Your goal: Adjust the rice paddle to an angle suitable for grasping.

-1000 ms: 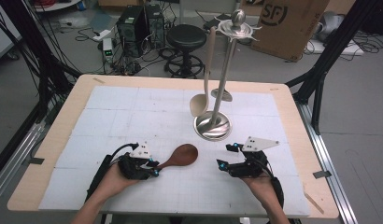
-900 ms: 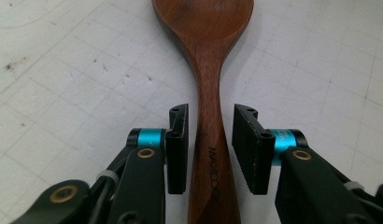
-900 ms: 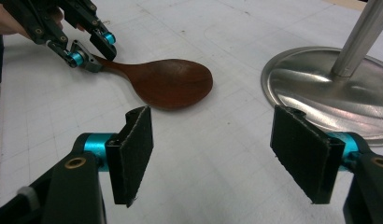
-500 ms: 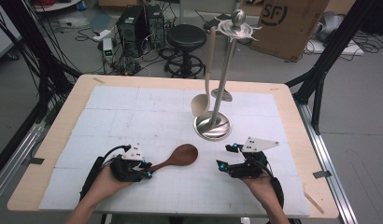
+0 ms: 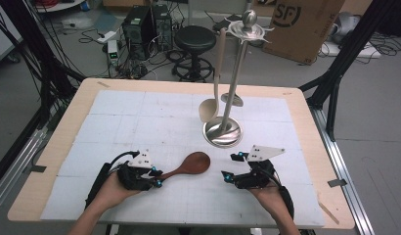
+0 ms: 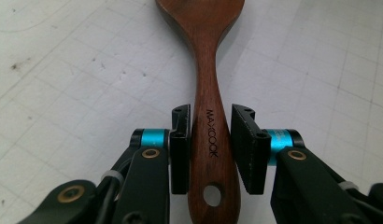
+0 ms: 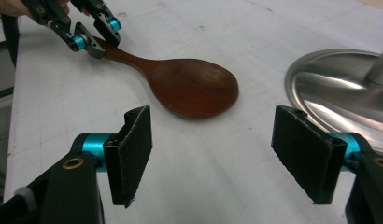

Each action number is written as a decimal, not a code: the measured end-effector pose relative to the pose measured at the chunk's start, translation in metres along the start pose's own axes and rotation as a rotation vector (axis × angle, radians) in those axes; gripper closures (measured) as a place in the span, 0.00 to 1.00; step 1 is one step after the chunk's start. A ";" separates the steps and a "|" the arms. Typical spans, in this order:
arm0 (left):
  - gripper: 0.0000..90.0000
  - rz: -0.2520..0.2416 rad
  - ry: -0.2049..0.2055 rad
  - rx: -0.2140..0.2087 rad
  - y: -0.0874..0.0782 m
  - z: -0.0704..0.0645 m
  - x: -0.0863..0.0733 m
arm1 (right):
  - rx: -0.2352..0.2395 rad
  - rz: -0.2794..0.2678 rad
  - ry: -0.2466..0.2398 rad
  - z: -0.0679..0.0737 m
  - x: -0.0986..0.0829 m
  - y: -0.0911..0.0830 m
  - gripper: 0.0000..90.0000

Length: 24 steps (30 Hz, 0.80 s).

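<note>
The wooden spoon (image 6: 204, 93) lies flat on the tabletop (image 5: 140, 117), hard and light, its thin handle between the not-quite-closed left hand-held gripper (image 6: 210, 149), while the right hand-held gripper (image 7: 217, 154) waits wide open.

One dark brown wooden spoon (image 5: 189, 165) on the white gridded mat (image 5: 140, 122). One shiny steel utensil stand (image 5: 227, 128) with round base. Two utensils hanging off it: one beige ladle (image 5: 211, 100), one small steel spoon (image 5: 232, 100). Two handheld black grippers: left gripper (image 5: 155, 178), right gripper (image 5: 230, 166). One wooden table (image 5: 52, 147).
</note>
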State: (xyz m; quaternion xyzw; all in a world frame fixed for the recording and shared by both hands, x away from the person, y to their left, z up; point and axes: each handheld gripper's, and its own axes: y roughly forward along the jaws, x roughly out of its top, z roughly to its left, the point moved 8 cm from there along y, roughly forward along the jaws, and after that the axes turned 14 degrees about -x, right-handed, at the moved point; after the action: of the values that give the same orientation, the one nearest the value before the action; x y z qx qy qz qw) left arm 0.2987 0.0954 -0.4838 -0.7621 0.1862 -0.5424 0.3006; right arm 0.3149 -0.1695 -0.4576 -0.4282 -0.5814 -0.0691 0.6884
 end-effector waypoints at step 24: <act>0.78 0.019 0.117 -0.139 0.026 -0.039 0.036 | 0.166 0.038 -0.106 0.055 0.009 0.038 0.29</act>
State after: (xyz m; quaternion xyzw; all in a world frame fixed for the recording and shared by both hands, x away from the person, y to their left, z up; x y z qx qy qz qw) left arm 0.2756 0.0437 -0.4662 -0.7464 0.2476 -0.5689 0.2407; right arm 0.2991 -0.1054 -0.4713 -0.3840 -0.6125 0.0152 0.6908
